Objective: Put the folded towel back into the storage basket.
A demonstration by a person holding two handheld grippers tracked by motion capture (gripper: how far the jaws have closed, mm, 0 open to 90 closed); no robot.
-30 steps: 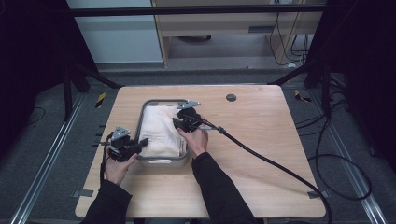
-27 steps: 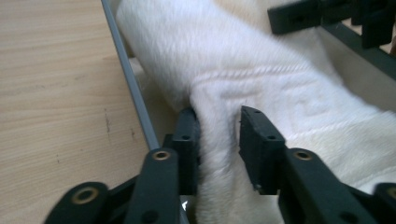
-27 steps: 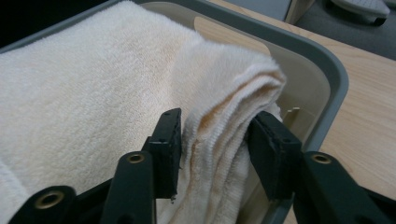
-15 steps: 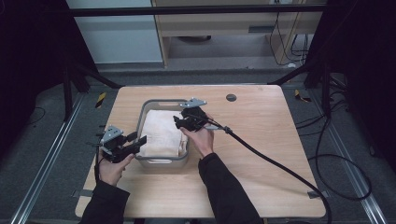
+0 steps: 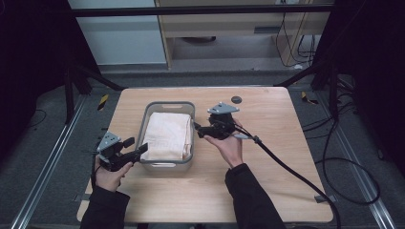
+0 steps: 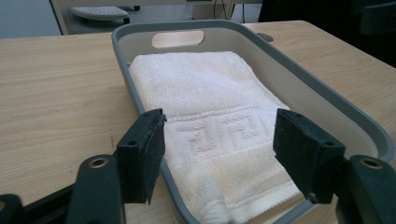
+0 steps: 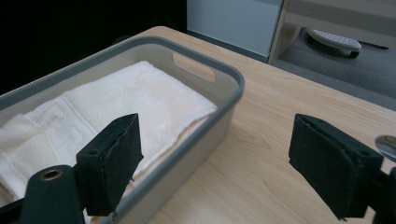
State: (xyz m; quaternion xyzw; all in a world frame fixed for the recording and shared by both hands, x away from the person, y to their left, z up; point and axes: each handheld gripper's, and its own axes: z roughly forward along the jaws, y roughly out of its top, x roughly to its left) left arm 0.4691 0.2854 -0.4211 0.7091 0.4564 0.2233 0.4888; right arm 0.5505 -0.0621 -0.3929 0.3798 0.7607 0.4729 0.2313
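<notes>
Now, on the left, the left gripper (image 5: 136, 151) sits at the near left corner of the grey plastic basket (image 5: 144, 118), its fingers (image 6: 142, 151) having just been opening and now spread wide, nothing pinched between them. Centre stage, the folded cream terry towel (image 5: 168, 136) lies flat inside that basket, which rests on the light wooden worktop (image 5: 282, 143). In the left gripper view, the towel's woven key-pattern border faces the spread fingers. Over to the right, the right gripper (image 5: 199, 130) hangs just beside the basket's right wall, its fingers (image 7: 112, 161) likewise having just been opening, parted wide and empty, apart from the towel.
</notes>
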